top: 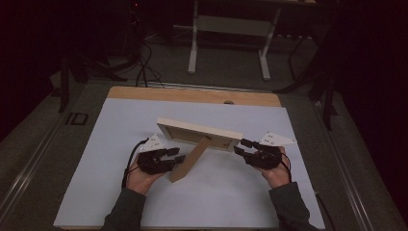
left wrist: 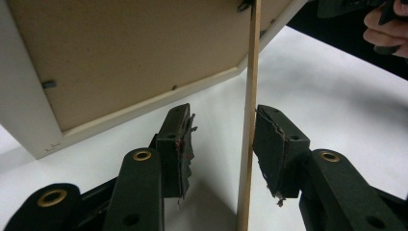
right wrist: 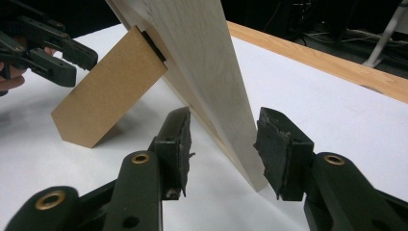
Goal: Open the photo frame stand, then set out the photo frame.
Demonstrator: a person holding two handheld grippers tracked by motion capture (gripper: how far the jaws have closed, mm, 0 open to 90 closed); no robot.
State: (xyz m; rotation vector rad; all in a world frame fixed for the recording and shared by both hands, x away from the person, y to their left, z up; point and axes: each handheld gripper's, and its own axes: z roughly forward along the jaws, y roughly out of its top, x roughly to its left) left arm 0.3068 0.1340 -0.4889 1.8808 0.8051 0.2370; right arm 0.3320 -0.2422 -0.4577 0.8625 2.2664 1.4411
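Left tongs [left wrist: 221, 149]: jaws apart, astride the thin edge of the stand [left wrist: 249, 120]. The right-hand pad [left wrist: 269, 144] sits just beside that edge or only brushes it; the other pad is well clear, so nothing is clamped.

Right tongs [right wrist: 221, 149]: jaws apart around the lower corner of the picture frame [right wrist: 211, 72]. Wood lies between the pads, gaps on both sides, not gripped.

The frame stands on its edge on the white bench [top: 231, 202], leaning back, the stand [top: 190, 161] swung out toward the person with its foot on the bench.

Judgement: the step in hand is propping the frame upright.
- Keep the right tongs loosely bracketing the corner as a guard against tipping.
- Draw the left tongs back along the plane of the stand, not across it; a sideways nudge could fold the hinge.
- Let go of the corner only once the frame rests on its own.
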